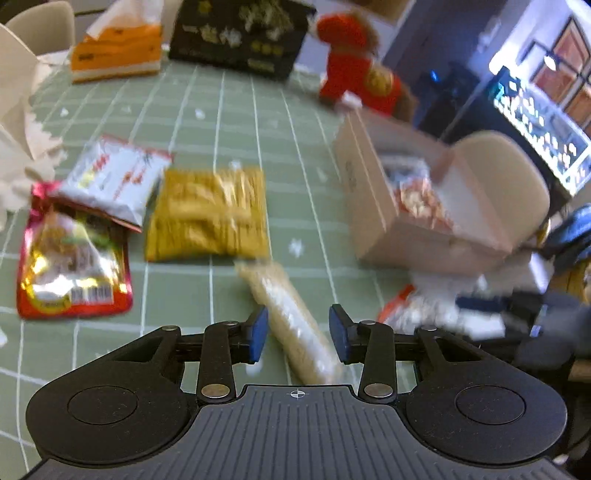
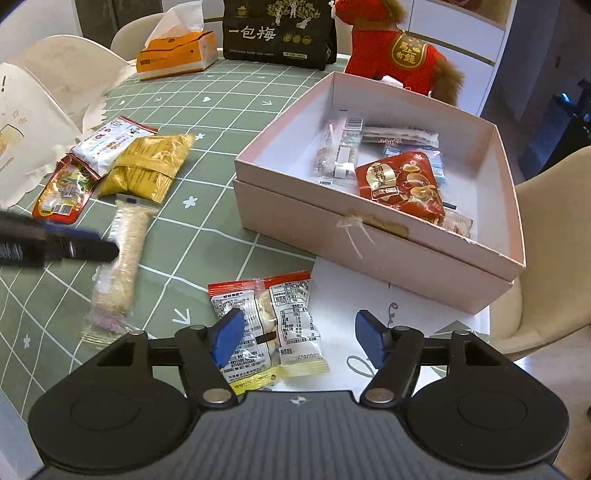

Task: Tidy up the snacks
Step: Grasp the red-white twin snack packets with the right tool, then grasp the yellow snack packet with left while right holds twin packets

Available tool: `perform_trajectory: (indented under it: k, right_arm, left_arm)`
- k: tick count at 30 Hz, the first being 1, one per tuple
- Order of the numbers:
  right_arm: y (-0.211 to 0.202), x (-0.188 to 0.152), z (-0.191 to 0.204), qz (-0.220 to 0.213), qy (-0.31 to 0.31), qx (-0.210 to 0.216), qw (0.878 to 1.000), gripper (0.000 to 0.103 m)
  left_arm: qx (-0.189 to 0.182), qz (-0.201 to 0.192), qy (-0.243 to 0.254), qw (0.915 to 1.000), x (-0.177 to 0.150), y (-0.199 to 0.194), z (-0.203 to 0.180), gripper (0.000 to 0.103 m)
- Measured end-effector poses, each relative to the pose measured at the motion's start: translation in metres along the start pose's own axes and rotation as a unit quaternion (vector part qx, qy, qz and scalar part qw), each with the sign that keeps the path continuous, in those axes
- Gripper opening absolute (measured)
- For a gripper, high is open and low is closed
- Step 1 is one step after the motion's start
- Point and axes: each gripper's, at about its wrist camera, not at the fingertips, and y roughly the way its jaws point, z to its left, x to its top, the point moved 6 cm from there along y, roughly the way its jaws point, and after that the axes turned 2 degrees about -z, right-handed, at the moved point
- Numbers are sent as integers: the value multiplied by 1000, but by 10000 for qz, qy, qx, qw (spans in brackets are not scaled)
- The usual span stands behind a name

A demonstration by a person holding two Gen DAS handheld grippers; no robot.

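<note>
My left gripper (image 1: 298, 330) is open, its blue pads on either side of a long pale snack stick (image 1: 291, 317) lying on the green checked tablecloth. The same stick shows in the right wrist view (image 2: 123, 258) with the left gripper's fingers (image 2: 74, 245) over it. My right gripper (image 2: 295, 338) is open above a white and red wrapped snack (image 2: 273, 325). A pink open box (image 2: 332, 221) holds several snacks, a red quail-egg pack (image 2: 402, 184) among them. A yellow pack (image 1: 210, 214), a white pack (image 1: 118, 177) and a red pack (image 1: 70, 266) lie to the left.
An orange tissue box (image 2: 177, 51), a black bag (image 2: 279, 31) and a red plush horse (image 2: 399, 51) stand at the table's far side. A white paper bag (image 2: 33, 122) lies at the left. A beige chair (image 2: 554, 258) stands right of the box.
</note>
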Motion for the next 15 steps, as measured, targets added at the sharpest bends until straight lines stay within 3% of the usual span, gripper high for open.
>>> perform_trajectory:
  k: [3,8,12,15]
  right_arm:
    - [2,-1,-3,-1,77,-28,10000,79]
    - [4,-1,-6,45,227,1,9997,83]
    - [4,-1,-6,69,283,-15,9996,83]
    - [3,-3,-6,92,279,5,9996,83]
  left_arm:
    - [154,-227,-308,9991,20,-4,13,41]
    - [859,-759,-857,9897,65,0,47,41]
    - [1147,-644,-1102,9852,90,24,68,41]
    - [1254,-482,-938,9865,93,40,70,41]
